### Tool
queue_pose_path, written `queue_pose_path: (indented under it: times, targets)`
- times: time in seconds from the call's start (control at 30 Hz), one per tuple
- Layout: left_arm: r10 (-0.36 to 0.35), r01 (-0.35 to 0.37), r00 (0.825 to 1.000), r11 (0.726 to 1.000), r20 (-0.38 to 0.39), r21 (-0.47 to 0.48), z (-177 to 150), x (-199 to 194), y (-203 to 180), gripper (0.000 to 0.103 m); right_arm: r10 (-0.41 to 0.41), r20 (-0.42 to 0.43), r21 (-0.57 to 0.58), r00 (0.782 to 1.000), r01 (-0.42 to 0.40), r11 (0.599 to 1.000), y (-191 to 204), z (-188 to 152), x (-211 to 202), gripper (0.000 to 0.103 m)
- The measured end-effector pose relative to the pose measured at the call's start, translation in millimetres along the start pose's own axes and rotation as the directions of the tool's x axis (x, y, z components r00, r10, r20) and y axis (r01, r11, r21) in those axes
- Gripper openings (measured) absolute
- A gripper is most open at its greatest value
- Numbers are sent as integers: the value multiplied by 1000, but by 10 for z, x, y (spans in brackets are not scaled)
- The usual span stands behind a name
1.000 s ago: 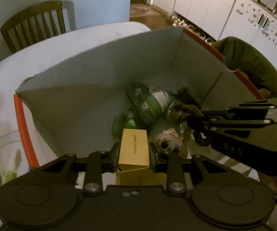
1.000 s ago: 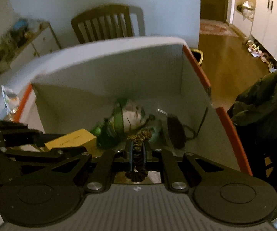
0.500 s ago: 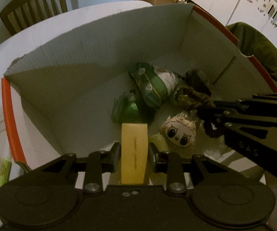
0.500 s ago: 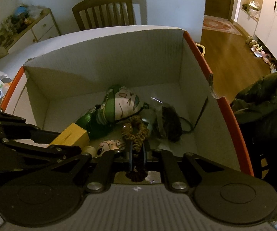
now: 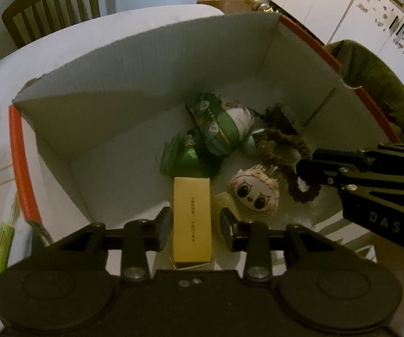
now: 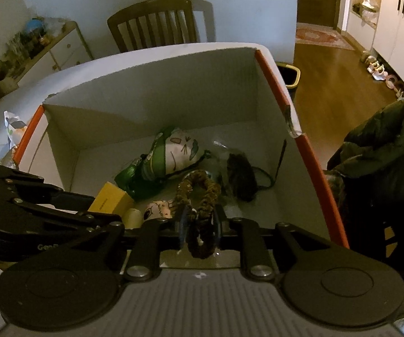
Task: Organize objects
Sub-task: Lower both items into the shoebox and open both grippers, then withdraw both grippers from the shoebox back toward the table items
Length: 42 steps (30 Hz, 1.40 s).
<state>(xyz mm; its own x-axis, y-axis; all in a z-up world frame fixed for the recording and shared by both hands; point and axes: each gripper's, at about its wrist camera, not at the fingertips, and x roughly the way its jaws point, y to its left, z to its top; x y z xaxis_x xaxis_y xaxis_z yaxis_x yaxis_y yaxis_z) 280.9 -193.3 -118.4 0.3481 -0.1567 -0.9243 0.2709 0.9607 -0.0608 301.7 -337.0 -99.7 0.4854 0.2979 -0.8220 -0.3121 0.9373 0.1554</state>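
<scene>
A white cardboard box (image 5: 145,64) with orange edges stands on the table. My left gripper (image 5: 196,226) hangs over its near side with a yellow carton (image 5: 192,219) upright between its jaws. The jaws are opening and a gap shows at the right pad. In the right wrist view the left gripper (image 6: 106,209) reaches in from the left beside the yellow carton (image 6: 112,199). My right gripper (image 6: 199,224) is opening too, with a brown scrunchie (image 6: 200,196) still filling the space between its pads. From the left wrist view, the right gripper (image 5: 304,168) enters at the right, the scrunchie (image 5: 286,151) trailing from its tip.
Inside the box (image 6: 159,84) lie a green-and-white plush pouch (image 5: 218,123), a shiny green item (image 5: 185,160), a doll head (image 5: 254,193) and a dark bundle with a cord (image 6: 241,177). A wooden chair (image 6: 157,19) stands behind the table. A green jacket (image 6: 384,146) hangs at the right.
The left jaws have parted from the yellow carton. The right jaws have widened and the squeezed scrunchie has spread out between them. Both views now look deeper into the box.
</scene>
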Motion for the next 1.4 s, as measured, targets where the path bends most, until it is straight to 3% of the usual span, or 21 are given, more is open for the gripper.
queue_pose_path:
  times: [0.1,0.17,0.27,0.37,1.07,1.4]
  targets:
    - [-25,25,999,1000,32,-11,-45,-98,23,41,15,21,8,1000,-15,1000,8,-14,-81,20]
    - [-29,30,998,999,59,-12,-51,-172,-6,51,15,42,9,999,-15,1000,20,-31,-157,23]
    - [-30,28,993,999,117,18,-88,-321,-62,57,23,73,0,997,-23,1000,63,-57,-277,34]
    - [-33,28,987,999,156,39,-120,-467,-73,57,38,103,-5,994,-37,999,102,-76,-407,45]
    - [-90,64,926,995,366,81,-589,-1385,67,67,63,242,-19,968,-60,998,528,-300,-1169,52]
    - [-96,60,905,993,414,97,-756,-1706,398,80,34,279,-13,960,-32,999,896,-394,-1363,58]
